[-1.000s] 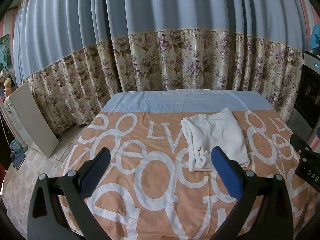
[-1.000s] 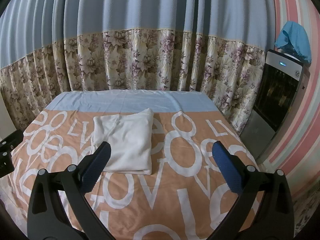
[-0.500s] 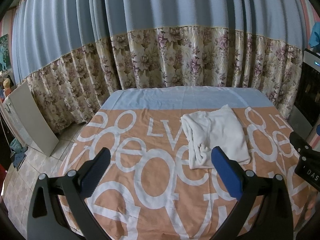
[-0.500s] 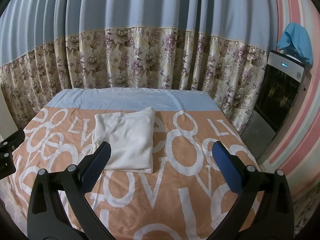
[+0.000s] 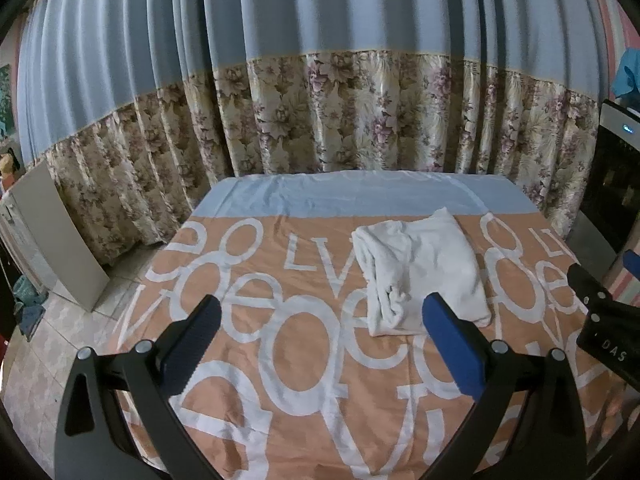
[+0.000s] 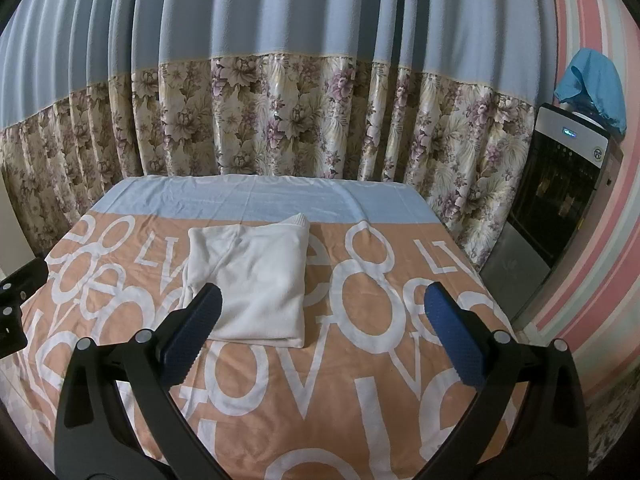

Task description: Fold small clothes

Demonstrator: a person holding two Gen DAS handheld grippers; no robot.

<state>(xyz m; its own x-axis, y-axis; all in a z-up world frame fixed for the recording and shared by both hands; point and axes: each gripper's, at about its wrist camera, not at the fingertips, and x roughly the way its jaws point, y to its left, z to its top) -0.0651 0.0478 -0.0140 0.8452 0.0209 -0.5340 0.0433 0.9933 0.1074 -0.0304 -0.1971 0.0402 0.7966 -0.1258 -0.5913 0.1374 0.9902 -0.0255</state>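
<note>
Both hand-held grippers, left (image 5: 320, 344) and right (image 6: 322, 342), gape wide, empty, above the folded white garment (image 6: 256, 280).

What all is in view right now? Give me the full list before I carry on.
folded garment: one, white, on the bedspread, centre-left in the right view
bedspread: one, orange with white letters, pale blue band at the far end
curtain: one, blue above, floral below, behind the bed
water dispenser: one, black and silver, right of the bed
blue cloth: one, on top of the dispenser
white board: one, leaning at left
left gripper: open, empty
right gripper: open, empty
</note>
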